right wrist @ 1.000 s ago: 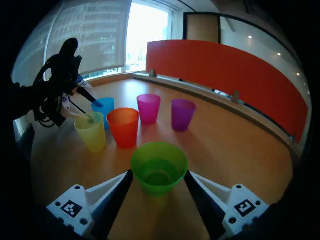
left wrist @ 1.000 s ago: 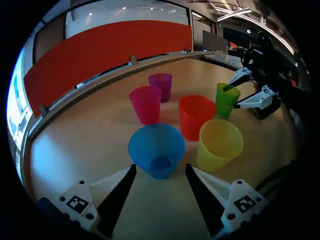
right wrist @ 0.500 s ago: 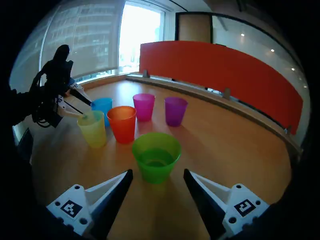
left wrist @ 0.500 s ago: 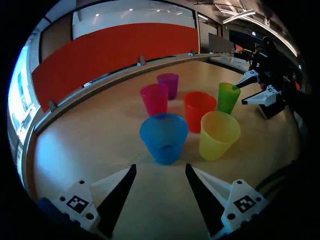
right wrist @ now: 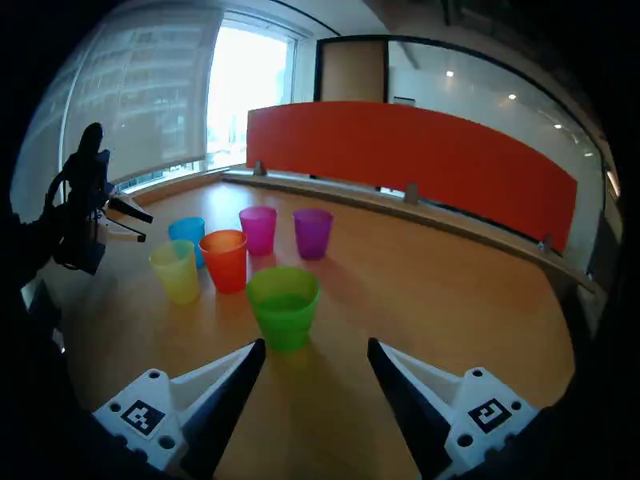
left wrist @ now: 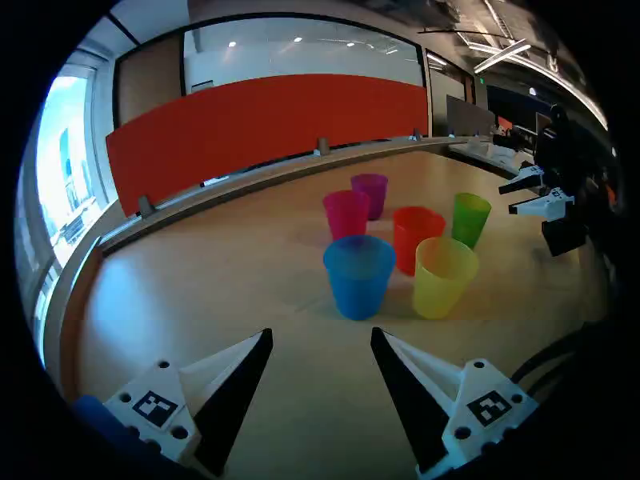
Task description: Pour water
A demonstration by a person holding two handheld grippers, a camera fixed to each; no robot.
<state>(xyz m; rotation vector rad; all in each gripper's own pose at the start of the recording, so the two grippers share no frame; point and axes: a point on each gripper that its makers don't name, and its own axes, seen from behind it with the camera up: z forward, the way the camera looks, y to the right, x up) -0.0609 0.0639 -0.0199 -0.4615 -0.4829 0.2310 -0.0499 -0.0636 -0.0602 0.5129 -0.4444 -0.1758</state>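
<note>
Currently the wooden tabletop [left wrist: 200,264] is carrying everything, with a long red panel [left wrist: 264,120] standing along its far edge.

The left tongs [left wrist: 320,332] are hanging over the tabletop with fingers apart, gripping nothing. The blue cup [left wrist: 359,276] is sitting ahead of them, apart from both fingers. The right tongs [right wrist: 314,342] are likewise gaping and empty. They are facing the green cup [right wrist: 283,308], which is standing just beyond the fingertips, not between them.

Six cups are standing upright in a loose cluster. Blue and the yellow cup [left wrist: 444,276] are nearest the left tongs, and the orange cup [left wrist: 418,236] is sitting in the middle. Green is nearest the right tongs; the pink cup [left wrist: 346,214] and purple cup [left wrist: 370,194] are sitting toward the panel.

As for water, the green cup seems to be holding a little at the bottom. The contents of the others are not showing clearly.

Judgement: no cup is being lifted or tilted, so pouring is either not yet starting or already over; cannot tell which. If it is not yet starting, what is remaining is closing on a cup, lifting it and tipping it over another.
</note>
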